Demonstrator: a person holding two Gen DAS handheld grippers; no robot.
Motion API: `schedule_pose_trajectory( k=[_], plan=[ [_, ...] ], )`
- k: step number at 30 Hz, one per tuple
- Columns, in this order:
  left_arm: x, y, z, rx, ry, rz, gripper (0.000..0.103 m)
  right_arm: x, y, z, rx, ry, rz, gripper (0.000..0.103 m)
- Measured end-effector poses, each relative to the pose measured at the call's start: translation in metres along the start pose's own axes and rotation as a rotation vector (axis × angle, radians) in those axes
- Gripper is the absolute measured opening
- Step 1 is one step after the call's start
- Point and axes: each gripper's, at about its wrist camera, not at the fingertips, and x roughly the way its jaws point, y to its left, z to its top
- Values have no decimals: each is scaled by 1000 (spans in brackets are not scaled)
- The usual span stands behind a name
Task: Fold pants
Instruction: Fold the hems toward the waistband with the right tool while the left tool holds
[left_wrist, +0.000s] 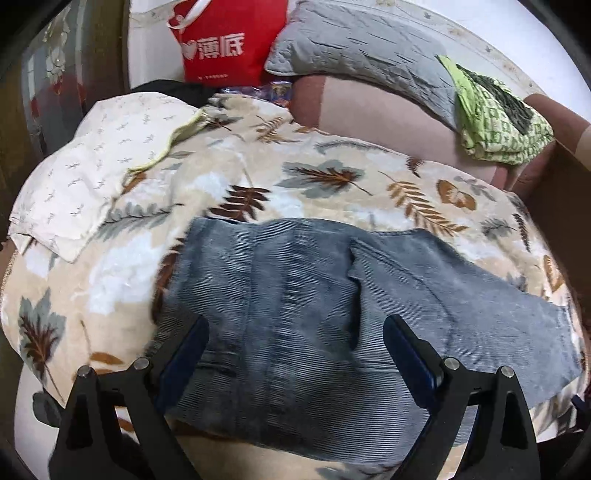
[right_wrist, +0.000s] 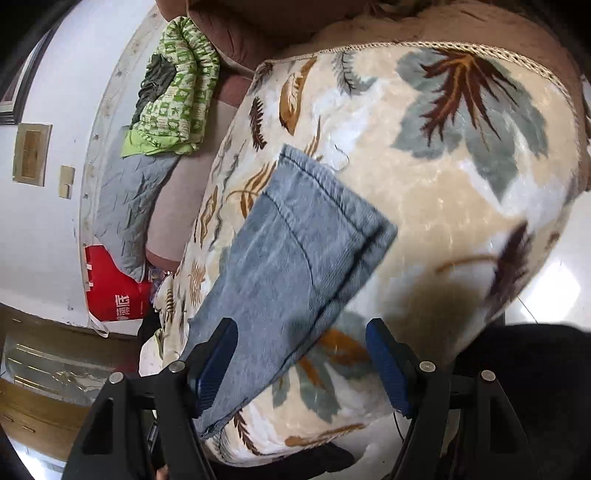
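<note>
Grey-blue corduroy pants (left_wrist: 295, 314) lie folded on a cream blanket with a leaf print (left_wrist: 258, 177). In the left wrist view my left gripper (left_wrist: 295, 343) is open and hovers over the near part of the pants, its blue pads apart on either side of the fabric. In the right wrist view the pants (right_wrist: 295, 251) show as a folded stack with a hemmed end. My right gripper (right_wrist: 301, 350) is open above the near edge of the pants and holds nothing.
A white patterned cloth (left_wrist: 92, 170) lies at the blanket's left. A red bag (left_wrist: 225, 40), a grey quilted pillow (left_wrist: 365, 48) and a green patterned garment (left_wrist: 498, 118) sit behind on a brown sofa (left_wrist: 369, 107). The blanket's corded edge (right_wrist: 480, 50) ends near the sofa arm.
</note>
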Motion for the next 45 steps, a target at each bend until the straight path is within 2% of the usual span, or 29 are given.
schedule_pose_trajectory(
  k=[8,15,19,23,27,28,29,33,34,36,37,39,40,41,42,43,44,45],
  plan=[
    [-6,-84,-1,127,5,-93,95,13,-29,33,125,-27,-12,75],
    [-6,-187,-8,292,10,-204,95,17,-28,45,120,-38,-23,73],
    [5,-243,-19,358,55,-245,95,16,-31,44,115,-40,-36,64],
    [13,-282,-30,426,74,-248,95,13,-31,44,102,-40,-72,44],
    [16,-302,-34,461,63,-218,95,10,-26,40,69,-37,-84,42],
    [20,-304,-33,465,63,-205,95,11,-24,40,59,-38,-92,45],
    [26,-307,-35,478,78,-185,95,14,-25,41,57,-32,-105,49],
    [63,-321,-51,594,187,-72,95,16,-29,44,83,-22,-86,51],
    [65,-319,-53,597,198,-76,95,16,-27,45,72,-18,-86,51],
    [51,-309,-47,569,155,-101,95,17,-27,45,53,-15,-97,43],
    [44,-305,-45,559,134,-113,95,17,-27,45,50,-16,-111,32],
    [33,-294,-38,525,86,-124,95,16,-28,44,56,-16,-108,32],
    [37,-290,-38,506,90,-113,95,16,-26,44,48,-22,-115,31],
    [47,-291,-42,513,128,-106,95,16,-23,43,37,-26,-126,31],
    [66,-295,-52,570,214,-78,95,16,-18,43,19,-30,-143,31],
    [75,-296,-58,599,227,-67,98,16,-15,42,9,-33,-150,29],
    [74,-294,-60,593,187,-75,98,15,-11,42,-2,-34,-155,28],
    [71,-293,-59,589,184,-75,98,14,-6,42,-16,-37,-160,27]
  ],
)
